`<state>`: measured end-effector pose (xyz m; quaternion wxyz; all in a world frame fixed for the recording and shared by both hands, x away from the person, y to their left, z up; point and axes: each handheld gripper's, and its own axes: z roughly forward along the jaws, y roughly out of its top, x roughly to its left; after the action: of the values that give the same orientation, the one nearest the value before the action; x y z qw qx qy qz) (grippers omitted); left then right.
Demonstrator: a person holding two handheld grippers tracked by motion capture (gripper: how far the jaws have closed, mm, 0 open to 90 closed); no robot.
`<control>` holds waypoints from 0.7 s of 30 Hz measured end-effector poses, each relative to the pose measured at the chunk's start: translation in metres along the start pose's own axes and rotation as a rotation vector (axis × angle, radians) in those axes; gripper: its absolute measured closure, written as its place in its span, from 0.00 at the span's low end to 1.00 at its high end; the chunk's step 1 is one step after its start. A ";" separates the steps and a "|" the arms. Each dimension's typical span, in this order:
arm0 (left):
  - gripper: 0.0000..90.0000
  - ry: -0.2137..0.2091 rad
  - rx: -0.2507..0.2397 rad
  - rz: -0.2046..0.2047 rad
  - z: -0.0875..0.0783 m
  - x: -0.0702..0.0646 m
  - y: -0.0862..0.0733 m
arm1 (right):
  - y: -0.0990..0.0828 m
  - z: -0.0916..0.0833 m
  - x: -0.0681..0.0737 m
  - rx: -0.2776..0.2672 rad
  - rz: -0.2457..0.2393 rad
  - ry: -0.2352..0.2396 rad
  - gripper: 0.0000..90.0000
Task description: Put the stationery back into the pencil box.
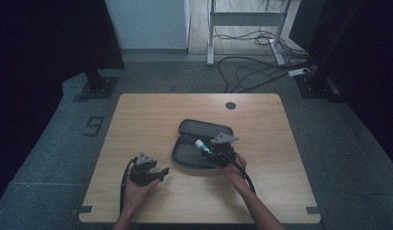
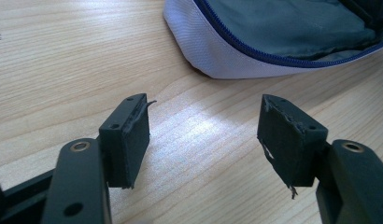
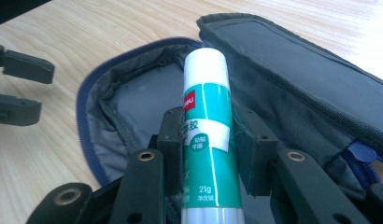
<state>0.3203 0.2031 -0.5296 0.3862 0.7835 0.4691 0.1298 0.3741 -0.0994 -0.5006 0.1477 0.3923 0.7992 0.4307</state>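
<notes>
The right tongs [image 3: 208, 154] are clamped on a green-and-white glue stick [image 3: 206, 126], white cap pointing away, and it hangs right over the unzipped pencil case [image 1: 197, 151] in the middle of the desk [image 1: 137, 120]. The grey lining [image 3: 133, 102] under the stick lies bare, lid flap [image 3: 292, 74] folded to the far side. Left tongs [image 2: 203, 140] rest apart with nothing between them, near the case's left edge.

A light wooden worktop [image 1: 137, 124] stands on a grey floor. An open dark zip case [image 1: 197, 151] lies directly on it, right of centre, its lid folded back toward the far side. A small dark round cap [image 1: 230, 105] sits in the worktop near its far edge.
</notes>
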 end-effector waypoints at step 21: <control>0.39 -0.005 0.007 0.004 0.001 -0.001 0.000 | -0.007 0.025 -0.007 0.078 -0.004 -0.055 0.72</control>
<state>0.3200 0.2023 -0.5300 0.3842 0.7862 0.4671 0.1268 0.3892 -0.0932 -0.5218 0.1551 0.4081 0.8118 0.3879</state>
